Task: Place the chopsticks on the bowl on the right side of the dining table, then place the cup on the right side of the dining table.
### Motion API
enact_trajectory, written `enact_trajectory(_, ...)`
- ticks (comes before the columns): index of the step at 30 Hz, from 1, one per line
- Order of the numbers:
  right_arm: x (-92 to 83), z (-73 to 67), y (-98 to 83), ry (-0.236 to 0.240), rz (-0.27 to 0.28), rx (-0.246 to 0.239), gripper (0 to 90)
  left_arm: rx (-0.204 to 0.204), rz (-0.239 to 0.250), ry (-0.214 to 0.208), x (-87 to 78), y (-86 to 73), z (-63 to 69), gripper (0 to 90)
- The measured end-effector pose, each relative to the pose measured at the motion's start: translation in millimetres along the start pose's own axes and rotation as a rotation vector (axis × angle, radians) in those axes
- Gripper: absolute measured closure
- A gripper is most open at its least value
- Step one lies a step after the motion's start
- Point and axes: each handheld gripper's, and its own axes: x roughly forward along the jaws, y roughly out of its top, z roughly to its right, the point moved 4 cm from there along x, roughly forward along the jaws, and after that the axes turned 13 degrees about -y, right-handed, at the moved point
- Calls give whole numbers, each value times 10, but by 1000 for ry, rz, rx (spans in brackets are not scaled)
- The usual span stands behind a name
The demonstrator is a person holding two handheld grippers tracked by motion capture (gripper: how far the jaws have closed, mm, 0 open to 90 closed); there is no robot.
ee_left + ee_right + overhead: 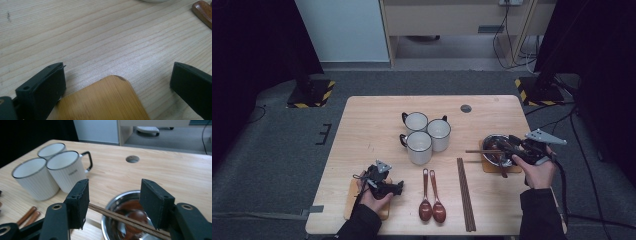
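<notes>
Pale wood table is ringed by grey carpet. Chopsticks are laid across the steel bowl beneath the right gripper, jaws apart; the left gripper is held wide over a bamboo coaster.

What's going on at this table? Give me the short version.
A person is setting a table with a gripper in each hand. The right gripper hangs open over a metal bowl that sits on a wooden coaster at the table's right, with a pair of chopsticks laid across the bowl's rim between the jaws. The left gripper is open over another wooden coaster. Three white mugs, two wooden spoons and more chopsticks wait mid-table.
</notes>
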Motion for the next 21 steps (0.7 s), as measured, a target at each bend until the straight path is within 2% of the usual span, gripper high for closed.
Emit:
enact_trajectory(3,-11,-52,59,18,16,-4,399,0,0,0,0,0,0,0)
enact_trajectory(13,16,-156,164,26,28,-17,368,0,0,0,0,0,0,0)
enact_trajectory(21,71,-268,358,24,34,-29,356,0,0,0,0,0,0,0)
